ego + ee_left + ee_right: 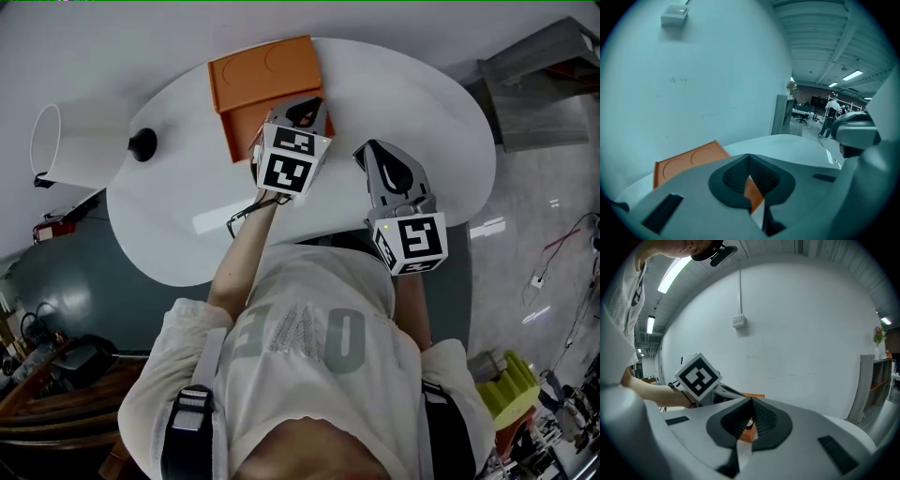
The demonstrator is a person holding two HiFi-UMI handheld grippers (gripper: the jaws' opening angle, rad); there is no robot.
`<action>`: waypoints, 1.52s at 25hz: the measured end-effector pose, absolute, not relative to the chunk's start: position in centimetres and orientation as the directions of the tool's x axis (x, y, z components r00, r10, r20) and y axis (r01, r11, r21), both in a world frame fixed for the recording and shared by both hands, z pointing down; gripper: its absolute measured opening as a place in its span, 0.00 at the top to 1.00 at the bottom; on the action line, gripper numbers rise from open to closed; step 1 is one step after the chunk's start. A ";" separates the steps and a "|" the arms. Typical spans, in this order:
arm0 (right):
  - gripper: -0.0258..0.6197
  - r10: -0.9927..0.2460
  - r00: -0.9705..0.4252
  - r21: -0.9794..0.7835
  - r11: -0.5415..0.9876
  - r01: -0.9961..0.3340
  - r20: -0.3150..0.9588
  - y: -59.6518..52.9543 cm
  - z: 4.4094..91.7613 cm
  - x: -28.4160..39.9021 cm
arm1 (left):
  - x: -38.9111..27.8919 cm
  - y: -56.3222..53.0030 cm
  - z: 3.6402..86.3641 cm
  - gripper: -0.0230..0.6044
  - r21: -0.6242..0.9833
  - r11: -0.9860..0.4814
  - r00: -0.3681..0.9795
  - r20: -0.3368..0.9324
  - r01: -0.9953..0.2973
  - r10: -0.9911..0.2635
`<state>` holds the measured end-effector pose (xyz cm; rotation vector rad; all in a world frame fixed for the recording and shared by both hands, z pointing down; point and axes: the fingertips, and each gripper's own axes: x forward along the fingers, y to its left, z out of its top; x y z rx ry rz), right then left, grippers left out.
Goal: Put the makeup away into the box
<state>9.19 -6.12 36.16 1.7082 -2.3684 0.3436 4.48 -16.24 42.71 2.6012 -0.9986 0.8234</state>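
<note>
Grey moulded jaws with black ribbed pads (733, 177) are pressed together on our left gripper (750, 158), clenched on nothing. Only a sliver of orange shows through the gap below the tips. It hangs over the near edge of the orange box (262, 73), which sits on the far side of the white table (412, 112), close to the wall. Our right gripper (751, 401) is likewise closed and empty. It is to the right of the left one and nearer to us, above bare tabletop, aimed toward the box.

We see no loose makeup near the box. Its top panel, with two pressed circles, seems to lie flat, so we judge the lid down and any makeup hidden inside, though we cannot be sure. Far to the left, a small black round thing (142, 143) sits just beside a white cylinder (70, 145); we cannot tell whether it is makeup.

We judge the task nearly done. To finish well, we would lift the left gripper straight clear so that no jaw catches the box edge and drags it. We would park the right gripper off to the side, then check the lid is seated all round. We would look at that black piece before calling the table tidy.
</note>
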 end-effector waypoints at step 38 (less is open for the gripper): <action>0.95 -0.935 -0.096 -0.054 0.083 -0.995 0.341 2.5 36.8 18.4 | 14.2 -4.9 58.9 0.38 0.072 -0.853 0.511 0.825 -0.518 -0.240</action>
